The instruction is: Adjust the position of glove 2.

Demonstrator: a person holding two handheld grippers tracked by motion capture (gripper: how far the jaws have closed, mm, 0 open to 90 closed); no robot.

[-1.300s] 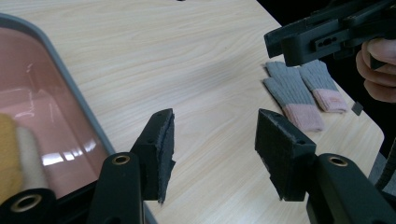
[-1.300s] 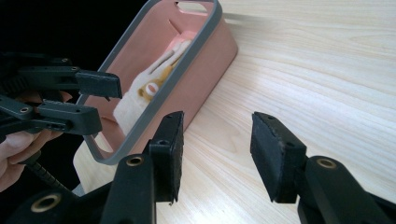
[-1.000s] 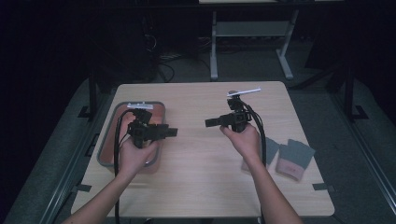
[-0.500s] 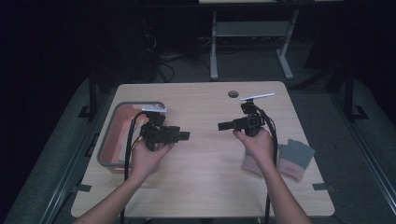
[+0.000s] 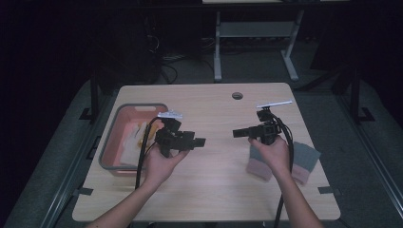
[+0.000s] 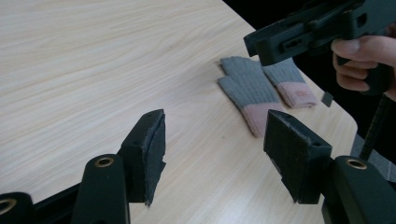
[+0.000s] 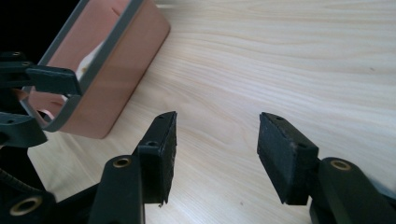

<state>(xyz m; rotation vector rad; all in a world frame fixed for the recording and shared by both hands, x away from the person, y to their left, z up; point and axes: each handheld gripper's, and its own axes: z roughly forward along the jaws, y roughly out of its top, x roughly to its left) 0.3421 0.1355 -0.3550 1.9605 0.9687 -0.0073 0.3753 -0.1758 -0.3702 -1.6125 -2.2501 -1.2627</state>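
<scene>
Both the left gripper (image 5: pixel 199 141) and right gripper (image 5: pixel 237 133), jaws just opened wider and empty, face each other over bare table (image 5: pixel 214 180), the grey-and-pink gloves (image 5: pixel 304 159) lying under the right hand, the pink bin (image 5: pixel 114 156) just behind the left gripper.

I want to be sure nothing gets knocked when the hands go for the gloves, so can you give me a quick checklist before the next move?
1. Left gripper empty: ok; its jaws have just been opening and nothing is between them.
2. Right gripper empty: ok; its jaws have just been opening, only bare table between them.
3. Grey gloves with pink cuffs within reach: ok; they lie flat side by side near the table's right edge, under the right hand.
4. Table between the grippers free of obstacles: ok.
5. Pink bin clear of the left gripper: cannot tell how close.
6. What lies in the bin: cannot tell; something pale.
</scene>
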